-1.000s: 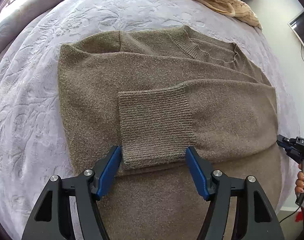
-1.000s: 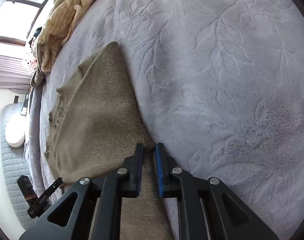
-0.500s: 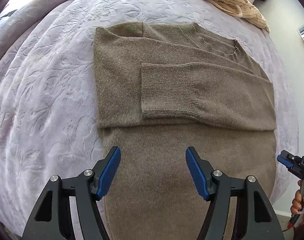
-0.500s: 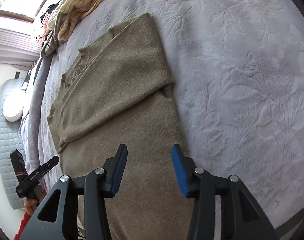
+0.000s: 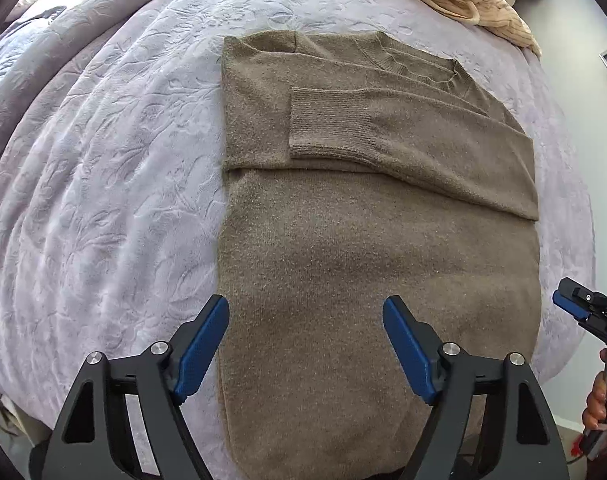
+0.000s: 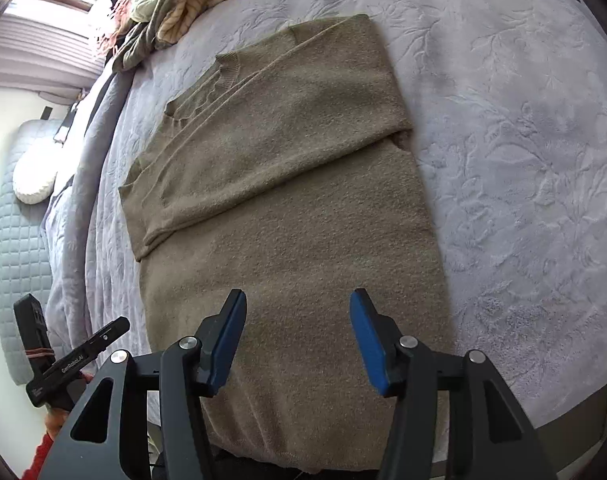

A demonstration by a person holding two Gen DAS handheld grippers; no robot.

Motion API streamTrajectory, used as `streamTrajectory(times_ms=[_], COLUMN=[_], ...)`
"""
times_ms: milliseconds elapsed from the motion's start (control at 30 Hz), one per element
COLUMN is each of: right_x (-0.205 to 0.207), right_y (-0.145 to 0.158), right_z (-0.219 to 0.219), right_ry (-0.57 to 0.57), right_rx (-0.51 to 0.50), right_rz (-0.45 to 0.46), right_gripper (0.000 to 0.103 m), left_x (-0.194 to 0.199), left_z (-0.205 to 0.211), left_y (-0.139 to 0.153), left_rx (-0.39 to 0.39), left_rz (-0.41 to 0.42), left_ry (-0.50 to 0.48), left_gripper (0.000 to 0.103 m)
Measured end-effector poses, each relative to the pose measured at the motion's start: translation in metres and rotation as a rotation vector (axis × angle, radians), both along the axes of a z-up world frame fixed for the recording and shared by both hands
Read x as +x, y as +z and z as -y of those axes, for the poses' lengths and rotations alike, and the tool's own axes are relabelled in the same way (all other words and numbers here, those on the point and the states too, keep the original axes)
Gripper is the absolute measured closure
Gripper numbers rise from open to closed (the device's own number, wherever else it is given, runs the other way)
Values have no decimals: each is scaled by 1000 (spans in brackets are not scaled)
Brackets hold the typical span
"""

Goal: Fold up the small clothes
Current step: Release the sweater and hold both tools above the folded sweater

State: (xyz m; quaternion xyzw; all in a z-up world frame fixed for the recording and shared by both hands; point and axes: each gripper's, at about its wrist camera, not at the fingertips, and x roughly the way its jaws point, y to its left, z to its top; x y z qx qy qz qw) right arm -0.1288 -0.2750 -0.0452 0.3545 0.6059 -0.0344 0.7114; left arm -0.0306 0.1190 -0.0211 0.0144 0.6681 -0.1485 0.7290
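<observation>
**Sweater body fold: approach to the hem**

The bed [image 5: 103, 184] carries everything under a lilac embossed coverlet. The brown sweater [image 5: 375, 264] lies flat across it, both sleeves crossed over the chest, the ribbed cuff [image 5: 329, 122] uppermost; the hem hangs at the near edge. A pile of striped clothes [image 5: 475, 0] sits well apart at the far side.

I hold the left gripper [image 5: 305, 344] and the right gripper [image 6: 298, 338] above the lower body, jaws spread and opening, nothing between them. My judgement: pinch both hem corners level, lift together, and lay the hem at the shoulders without disturbing the sleeves.
</observation>
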Motion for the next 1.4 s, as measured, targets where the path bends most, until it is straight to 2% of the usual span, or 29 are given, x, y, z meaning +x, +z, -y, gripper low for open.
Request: streamTrajectory(times_ms=[67,133,200,267,300,400,533,633,800,1100,1400], right_x=[1,2,3,4,4,3,1,2,3,-12,-42], right_y=[4,7,10,14,16,22,25,20,12,-8,-22], right_z=[-5,-8,-11,-14,-15,-19,-20,-20,-16,-18,-33], right_ry=[20,39,59,87,101,161,228,268,293,249,193], right_rx=[8,11,19,22,18,-11,-7,24,64,128,98], right_rz=[5,10,18,35,44,67,95,94,59,-8,-81], right_gripper=[45,45,42,28,24,22,14,13,13,13,13], left_x=[-5,-9,-13,-17,-19,-29,-45,-57,-74,-93,-108], left_z=[-2,-3,-1,4,6,11,15,14,11,6,-15], left_y=[7,14,21,24,25,27,24,20,23,25,6], left_rx=[0,-6,2,10,12,31,74,104,69,84,65], left_rz=[5,15,34,36,34,24,2,-11,-32,-10,-25], left_ry=[13,26,34,40,45,53,84,125,168,151,124], left_gripper=[22,1,1,1,1,1,1,1,1,1,1])
